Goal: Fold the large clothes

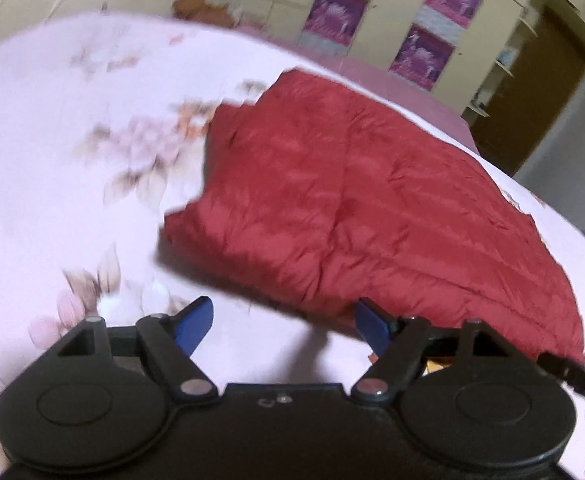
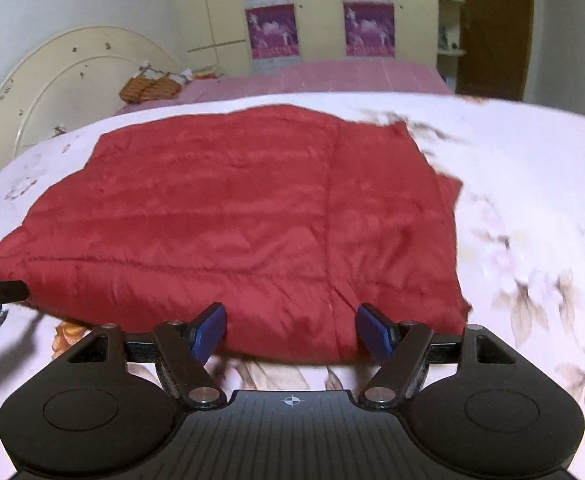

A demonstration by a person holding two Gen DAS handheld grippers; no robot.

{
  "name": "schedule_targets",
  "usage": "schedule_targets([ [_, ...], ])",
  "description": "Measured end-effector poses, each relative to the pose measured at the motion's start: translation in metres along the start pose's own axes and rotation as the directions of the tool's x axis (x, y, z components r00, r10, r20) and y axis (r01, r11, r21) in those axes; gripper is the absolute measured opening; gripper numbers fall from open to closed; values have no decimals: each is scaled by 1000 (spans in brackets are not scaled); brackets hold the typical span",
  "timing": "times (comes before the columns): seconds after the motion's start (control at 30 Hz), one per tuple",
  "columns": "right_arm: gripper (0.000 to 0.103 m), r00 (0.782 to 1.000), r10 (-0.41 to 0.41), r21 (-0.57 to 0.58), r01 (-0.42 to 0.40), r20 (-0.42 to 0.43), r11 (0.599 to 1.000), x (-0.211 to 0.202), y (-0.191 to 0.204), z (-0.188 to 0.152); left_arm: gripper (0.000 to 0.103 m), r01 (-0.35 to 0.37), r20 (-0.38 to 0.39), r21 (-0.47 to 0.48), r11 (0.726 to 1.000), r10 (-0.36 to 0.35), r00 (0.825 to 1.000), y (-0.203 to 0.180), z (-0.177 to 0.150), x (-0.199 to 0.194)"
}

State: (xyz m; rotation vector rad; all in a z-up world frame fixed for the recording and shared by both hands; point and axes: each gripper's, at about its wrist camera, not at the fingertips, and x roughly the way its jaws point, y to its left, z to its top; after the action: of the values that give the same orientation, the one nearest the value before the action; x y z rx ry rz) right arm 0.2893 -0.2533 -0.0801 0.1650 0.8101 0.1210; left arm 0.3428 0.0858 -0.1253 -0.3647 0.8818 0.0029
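On the floral bedsheet (image 2: 532,184), both tools hovered apart at the near hem.
Left gripper (image 1: 284,326) and right gripper (image 2: 291,330) stood wide and empty, probably lining up a grasp; beyond them the red quilted puffer jacket (image 2: 244,216) lay flattened, partly folded.

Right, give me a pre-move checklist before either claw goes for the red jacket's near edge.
1. Left claw open, nothing between its pads: ok.
2. Right claw open, nothing gripped: ok.
3. Red jacket lying flat on the floral bedsheet: ok, partly folded already.
4. Near hem within the right claw's line: ok, it lies just ahead of the pads.
5. Left claw lined up on the jacket: not ok, mostly sheet lies between its pads.
6. Sharp view from the left wrist: not ok, blurred.
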Motion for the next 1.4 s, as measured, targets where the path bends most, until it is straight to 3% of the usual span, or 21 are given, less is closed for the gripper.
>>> schedule_targets([
  [0.13, 72, 1000, 23, 65, -21, -22, 998, -7, -7, -4, 84, 81, -8, -127, 989, -83, 997, 15, 6, 5],
  [0.3, 72, 993, 93, 195, -76, -75, 978, -7, -23, -15, 86, 129, 8, -230, 965, -131, 991, 29, 11, 18],
  [0.4, 72, 989, 139, 301, -121, -39, 946, 0, -37, -11, 86, 160, 44, -265, 951, -153, 987, 33, 15, 25],
  [0.5, 72, 984, 180, 426, -166, 8, 889, 8, -51, -3, 80, 177, 70, -296, 939, -164, 984, 36, 21, 33],
  [0.7, 71, 980, 183, 558, -198, 83, 806, 19, -73, 1, 60, 179, 103, -326, 928, -154, 983, 42, 25, 42],
  [0.77, 71, 980, 170, 576, -198, 102, 793, 20, -76, 3, 49, 180, 102, -325, 928, -155, 983, 42, 25, 44],
  [0.8, 65, 982, 160, 577, -190, 103, 794, 20, -74, 5, 47, 176, 101, -324, 930, -151, 983, 42, 25, 44],
  [0.83, 41, 982, 162, 565, -191, 101, 803, 19, -73, 7, 40, 173, 100, -322, 931, -148, 984, 41, 25, 44],
  [0.93, 30, 984, 154, 532, -180, 94, 827, 16, -68, 10, 30, 157, 83, -314, 936, -138, 987, 39, 27, 40],
  [1.13, 21, 985, 143, 464, -172, 97, 869, -5, -59, 17, 19, 113, 76, -230, 967, -98, 992, 28, 34, 24],
  [1.4, 21, 985, 142, 403, -168, 94, 900, -46, -40, -8, 18, 85, 50, -162, 983, -78, 996, 31, 13, -14],
])
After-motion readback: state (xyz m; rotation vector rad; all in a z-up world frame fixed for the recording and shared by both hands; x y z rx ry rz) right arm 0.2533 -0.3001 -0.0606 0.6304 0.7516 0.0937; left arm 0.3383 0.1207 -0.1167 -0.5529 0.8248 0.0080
